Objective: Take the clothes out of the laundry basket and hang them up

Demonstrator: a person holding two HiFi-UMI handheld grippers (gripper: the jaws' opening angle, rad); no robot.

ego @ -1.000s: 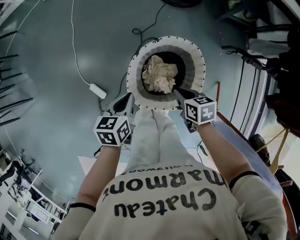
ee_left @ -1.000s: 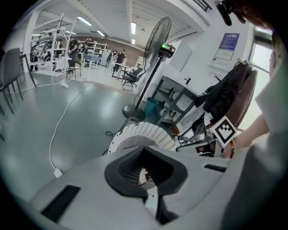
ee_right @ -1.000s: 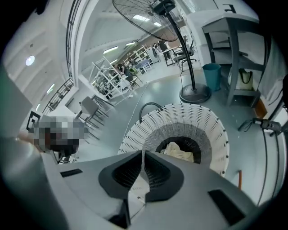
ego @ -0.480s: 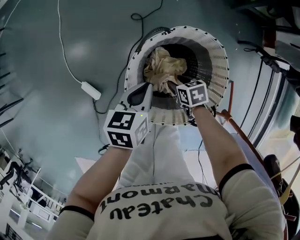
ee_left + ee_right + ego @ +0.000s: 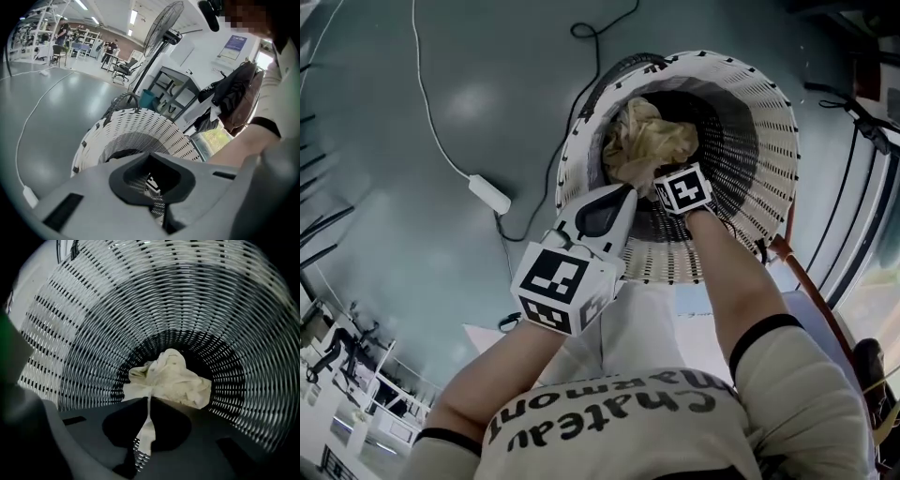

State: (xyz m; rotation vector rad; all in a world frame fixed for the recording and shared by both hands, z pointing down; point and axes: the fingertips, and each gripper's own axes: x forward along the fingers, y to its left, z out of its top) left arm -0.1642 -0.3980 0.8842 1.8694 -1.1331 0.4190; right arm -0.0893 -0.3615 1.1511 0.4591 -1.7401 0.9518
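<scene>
I list, in view:
- Glossy grey floor, a glare patch on it.
- White cable with adapter, and a black cable, lying on it.
- Ceiling strip lights.
- Pedestal fan.
- Grey shelf unit.
- Distant office chairs.
- Blue poster on a white wall.

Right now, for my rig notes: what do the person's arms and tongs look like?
The left gripper is light grey plastic with a dark-rimmed rounded opening; the right gripper, shadowed, matches, its tongs having just closed on crumpled cream cloth. Each bears a white cube with black square markers. The person wears a cream short-sleeved T-shirt with dark lettering and black-edged sleeves.
</scene>
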